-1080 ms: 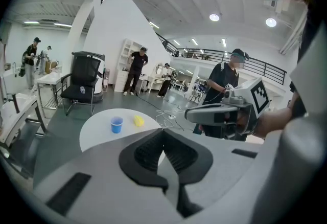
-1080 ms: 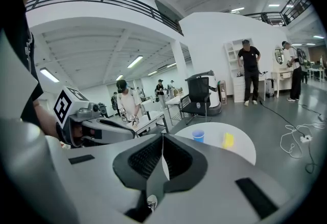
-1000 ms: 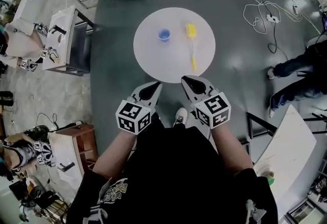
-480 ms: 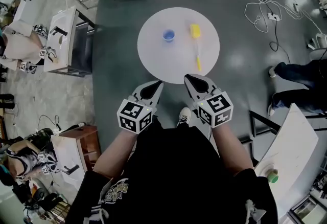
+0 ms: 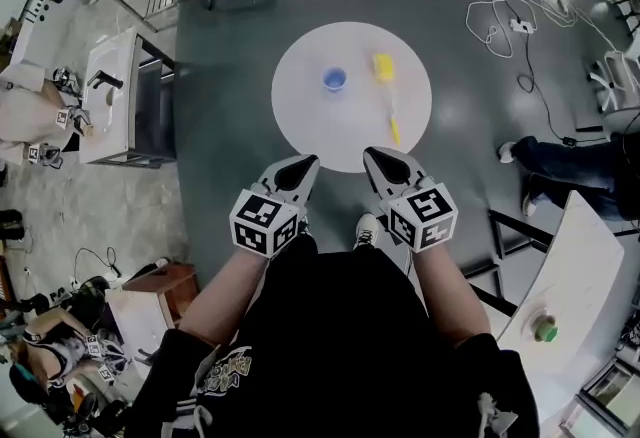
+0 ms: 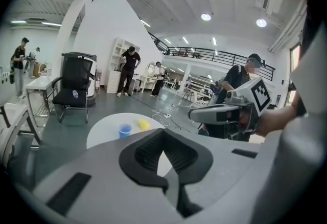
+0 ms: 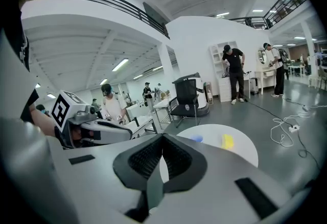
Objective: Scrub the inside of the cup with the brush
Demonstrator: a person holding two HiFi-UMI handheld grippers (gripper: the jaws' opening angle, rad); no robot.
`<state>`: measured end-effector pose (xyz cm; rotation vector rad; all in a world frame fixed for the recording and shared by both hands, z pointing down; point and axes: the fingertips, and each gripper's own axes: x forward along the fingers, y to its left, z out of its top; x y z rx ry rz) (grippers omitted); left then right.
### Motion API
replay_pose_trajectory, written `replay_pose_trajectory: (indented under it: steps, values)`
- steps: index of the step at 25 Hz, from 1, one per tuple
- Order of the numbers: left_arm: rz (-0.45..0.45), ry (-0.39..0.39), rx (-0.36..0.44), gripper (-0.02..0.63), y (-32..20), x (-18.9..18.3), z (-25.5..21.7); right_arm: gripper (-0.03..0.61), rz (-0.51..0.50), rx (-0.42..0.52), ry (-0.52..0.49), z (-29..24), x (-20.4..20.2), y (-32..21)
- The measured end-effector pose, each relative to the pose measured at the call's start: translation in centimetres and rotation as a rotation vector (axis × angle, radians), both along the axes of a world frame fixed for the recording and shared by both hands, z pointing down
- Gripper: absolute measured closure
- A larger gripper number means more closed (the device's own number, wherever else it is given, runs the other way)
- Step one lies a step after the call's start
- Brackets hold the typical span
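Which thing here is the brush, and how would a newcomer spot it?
Find the round white table on the grey floor, ahead of the person. Two things are on it: a small blue cup and, to its right in the head view, the brush. The brush is yellow, with a long thin handle pointing toward the person.

A small blue cup [image 5: 335, 79] stands upright on the round white desk [image 5: 310, 126] — a yellow brush [image 5: 386, 86] lies just beside it.
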<state>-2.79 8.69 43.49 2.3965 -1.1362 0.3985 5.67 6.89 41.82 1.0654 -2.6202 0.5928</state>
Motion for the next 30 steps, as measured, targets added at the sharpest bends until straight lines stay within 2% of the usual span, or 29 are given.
replay_pose_trajectory:
  steps: [12,22,30]
  values:
    - [0.122,-0.005,-0.01,0.607,-3.6,-4.5,1.2,0.557,0.158,-0.028,0.018,0.8,-3.1,-2.0]
    - [0.227,-0.01,0.006,0.607,-4.5,-7.7,1.9,0.557,0.282,-0.036,0.02,1.4,-5.6,-2.1]
    - [0.243,-0.016,0.013,0.607,-4.6,-9.2,2.3,0.557,0.336,-0.044,0.025,1.5,-5.9,-1.6]
